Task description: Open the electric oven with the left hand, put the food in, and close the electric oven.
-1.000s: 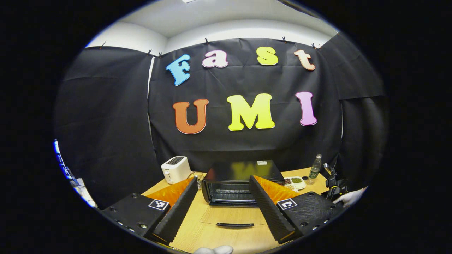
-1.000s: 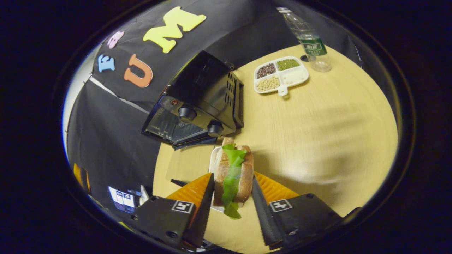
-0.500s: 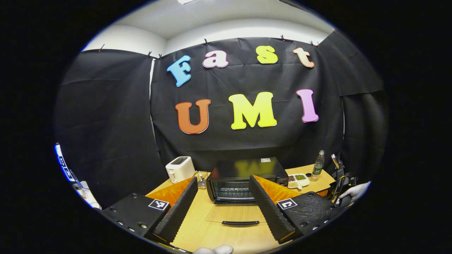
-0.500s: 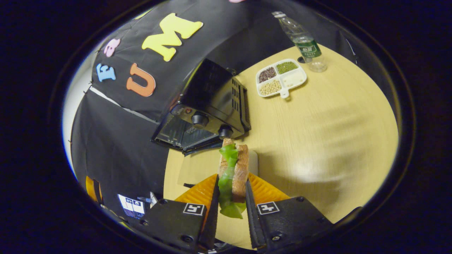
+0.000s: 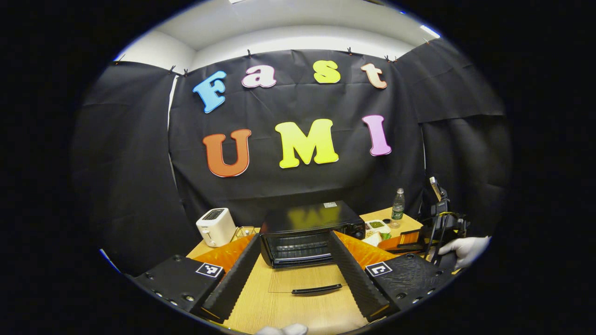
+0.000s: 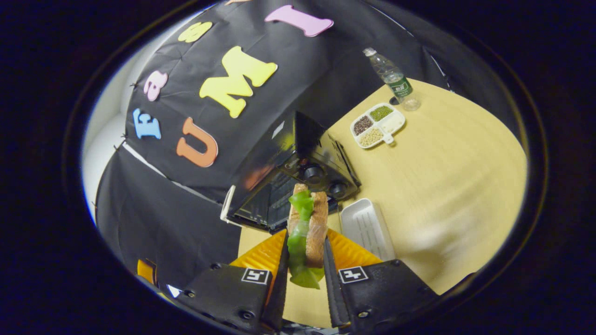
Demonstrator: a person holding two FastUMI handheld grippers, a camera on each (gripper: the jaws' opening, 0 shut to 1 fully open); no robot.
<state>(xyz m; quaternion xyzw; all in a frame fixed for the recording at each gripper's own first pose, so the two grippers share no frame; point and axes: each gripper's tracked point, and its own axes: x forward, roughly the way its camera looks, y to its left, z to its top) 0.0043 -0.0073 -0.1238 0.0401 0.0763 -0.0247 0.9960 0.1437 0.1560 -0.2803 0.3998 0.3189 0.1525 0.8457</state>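
booth: black cloth walls all round, pale wood worktop [image 6: 447,153] carrying everything
oven: black electric oven [image 5: 307,230] sits mid-worktop with its glass door [image 5: 309,281] dropped flat toward the camera, rack visible inside, so the opening part looks done
left tongs: left tongs [image 5: 293,274] are spread wide with nothing between them, hanging in front of the open door
right tongs: right tongs [image 6: 302,284] are clamped on the sandwich [image 6: 306,228], both sides pressing the bread, lettuce poking out the bottom
food: sandwich is up in the air just in front of the oven's mouth, not inside yet
tray: the white tray [image 6: 367,228] beside the oven is bare
progress: I'd say roughly a third in; still left is sliding the sandwich onto the rack, letting go, then swinging the door up shut
other stuff: white toaster [image 5: 215,226] off to the left, a divided dish [image 6: 378,124] of beans and a water bottle [image 6: 392,78] at the far end
writing: bottle has a green label and the oven top has a small sticker, both too tiny to read
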